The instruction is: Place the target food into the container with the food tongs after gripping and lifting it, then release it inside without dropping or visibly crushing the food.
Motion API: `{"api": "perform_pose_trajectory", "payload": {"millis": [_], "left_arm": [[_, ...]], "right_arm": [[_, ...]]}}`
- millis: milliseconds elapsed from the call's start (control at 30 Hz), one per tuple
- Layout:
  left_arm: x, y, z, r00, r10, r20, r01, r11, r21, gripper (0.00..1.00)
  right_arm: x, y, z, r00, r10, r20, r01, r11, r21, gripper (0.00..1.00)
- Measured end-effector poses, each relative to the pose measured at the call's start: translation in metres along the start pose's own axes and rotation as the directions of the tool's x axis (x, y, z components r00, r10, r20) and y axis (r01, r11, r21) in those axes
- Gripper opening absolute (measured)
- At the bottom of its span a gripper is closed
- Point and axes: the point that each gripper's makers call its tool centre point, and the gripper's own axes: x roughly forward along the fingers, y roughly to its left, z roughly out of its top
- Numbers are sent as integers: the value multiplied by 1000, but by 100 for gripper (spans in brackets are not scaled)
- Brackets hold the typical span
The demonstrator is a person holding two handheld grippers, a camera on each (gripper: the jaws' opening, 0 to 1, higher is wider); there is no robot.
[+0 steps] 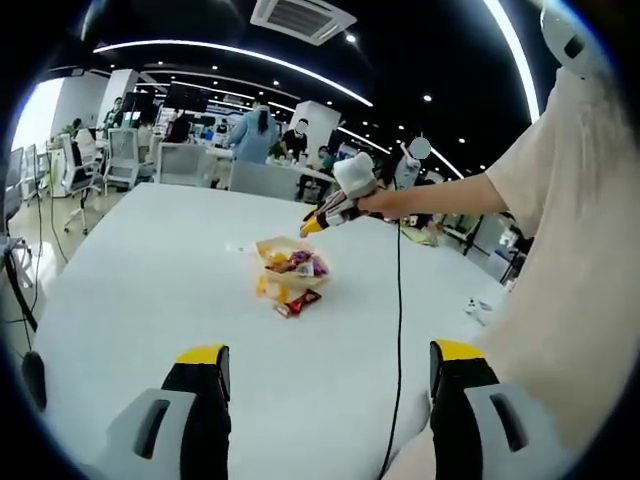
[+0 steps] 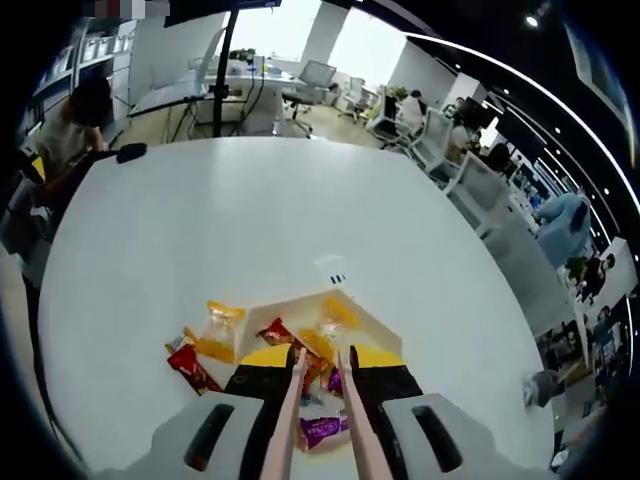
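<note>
A shallow white container (image 2: 292,304) sits on the white table (image 2: 250,230), with several snack packets in it, among them a yellow one (image 2: 338,312) and a purple one (image 2: 322,430). A yellow packet (image 2: 218,332) and a red packet (image 2: 190,366) lie just outside it on the left. My right gripper (image 2: 320,358) is shut on pale pink food tongs (image 2: 292,405), whose tips hover a little apart over the container. From the left gripper view, the container (image 1: 272,250) lies mid-table with the right gripper (image 1: 325,215) above it. My left gripper (image 1: 330,352) stands wide open, holding nothing.
A black cable (image 1: 398,330) runs down the table from the person's arm (image 1: 450,195). Small objects (image 1: 476,308) lie near the right edge. Office chairs (image 1: 120,160) and people stand beyond the far edge. A dark object (image 2: 130,152) rests at the table's far left rim.
</note>
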Motion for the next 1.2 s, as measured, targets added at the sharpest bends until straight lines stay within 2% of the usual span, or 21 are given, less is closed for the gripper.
{"api": "perform_pose_trajectory", "payload": {"millis": [333,433,467,733,1033,1200], "left_arm": [[0,0,-1,1000,-1,2,1,1000,-3,82],[1,-1,-1,1000,-2,2,2,1000,-4,82],[1,-1,-2,1000,-2,2,2,1000,-4,82],[0,-1,-3,1000,-3,2,3,1000,-10,82],[0,-1,-4,1000,0,4,0,1000,-14,81],[-2,0,-5,1000,7,7,-7,1000,-20,81]], "right_arm": [[1,16,-2,1000,24,-5,-24,1000,-8,20],[2,27,-4,999,50,-7,-50,999,-13,20],[3,35,-4,997,82,-1,-82,997,-18,20],[6,61,-10,992,124,-19,-125,991,-49,21],[9,94,-16,975,215,-54,-220,967,-125,21],[13,113,-21,961,264,-86,-275,945,-174,21]]}}
